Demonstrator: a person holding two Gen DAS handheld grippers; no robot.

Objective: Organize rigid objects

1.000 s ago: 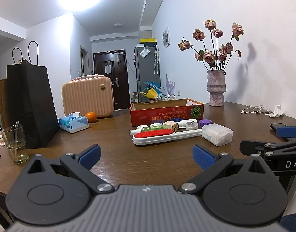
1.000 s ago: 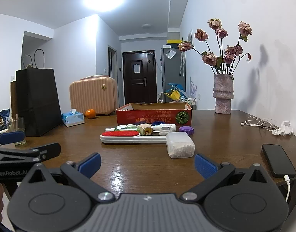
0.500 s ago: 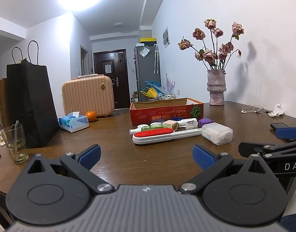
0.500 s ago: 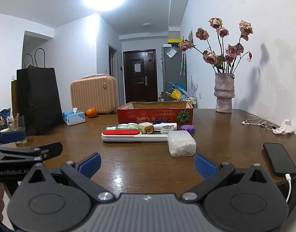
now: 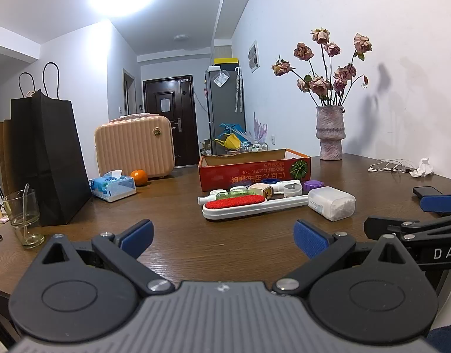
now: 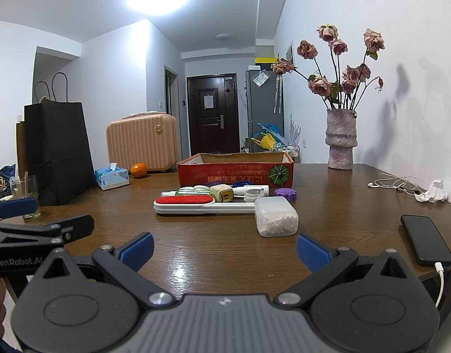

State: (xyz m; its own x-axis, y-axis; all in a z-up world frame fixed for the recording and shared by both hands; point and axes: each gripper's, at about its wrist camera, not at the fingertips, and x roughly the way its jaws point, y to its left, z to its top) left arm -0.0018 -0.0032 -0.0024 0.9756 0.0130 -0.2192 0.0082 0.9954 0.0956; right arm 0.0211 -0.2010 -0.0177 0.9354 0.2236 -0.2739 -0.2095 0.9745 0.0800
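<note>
- The left gripper [image 5: 222,235] and right gripper [image 6: 224,248] both stood wide apart, holding nothing, low over the wooden table [image 6: 219,253].
- The translucent plastic box of cotton swabs [image 6: 276,216] lay nearest, touching the lint brush [image 6: 196,204], in front of the red cardboard box [image 6: 235,173].
- It looked light, stiff and smooth, likely slippery; gripping across its short sides seemed safest.

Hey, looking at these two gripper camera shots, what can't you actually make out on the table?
- Inside of the red cardboard box: both views sit low, so its front wall hides any contents.
- Small items behind the lint brush: they overlap each other; left view shows only tops.
- Print on the box front: upside down and too small to read.
- Phone: in the left view, mostly hidden by the right gripper.
</note>
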